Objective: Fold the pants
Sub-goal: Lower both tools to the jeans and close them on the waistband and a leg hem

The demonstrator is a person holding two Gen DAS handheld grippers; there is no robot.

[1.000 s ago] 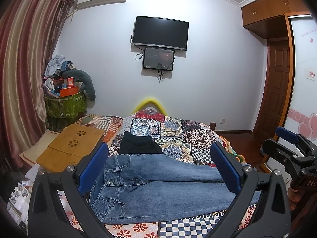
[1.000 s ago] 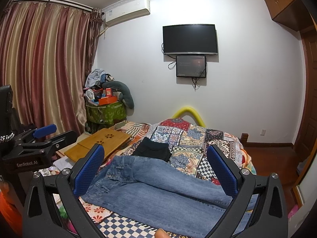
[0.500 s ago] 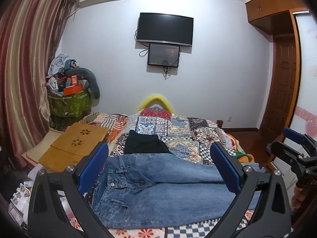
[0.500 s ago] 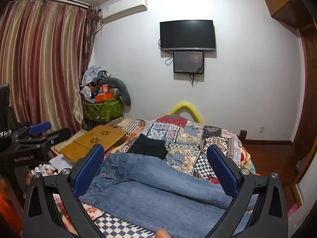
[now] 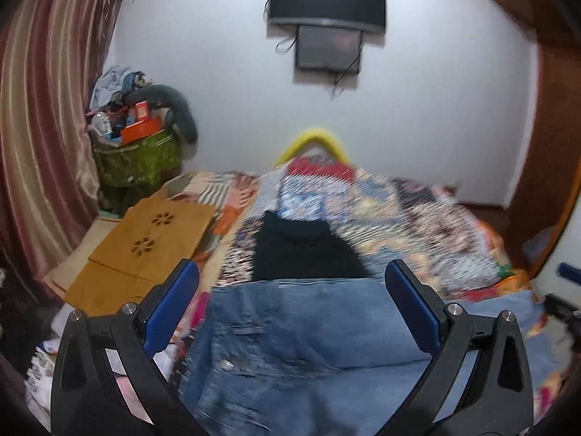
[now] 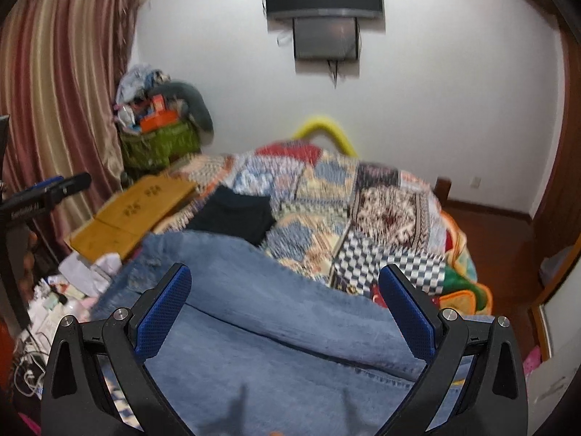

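Observation:
Blue jeans [image 5: 297,341] lie flat across the near part of a patchwork bedspread [image 5: 417,218], waistband to the left, legs running right. My left gripper [image 5: 292,279] is open and empty, hovering low over the waist end. My right gripper [image 6: 285,278] is open and empty, low over the legs [image 6: 290,327]. The left gripper shows at the left edge of the right wrist view [image 6: 47,190]. Both views are motion-blurred.
A folded black garment [image 5: 301,250] lies on the bed just beyond the jeans. A wooden lap table [image 5: 145,239] sits at the bed's left side. Cluttered green box [image 5: 138,156] stands by the curtain. Loose papers and cables lie on the floor left [image 6: 54,312].
Both grippers have moved forward and down toward the jeans, which now fill more of each view. Both stay open and empty.

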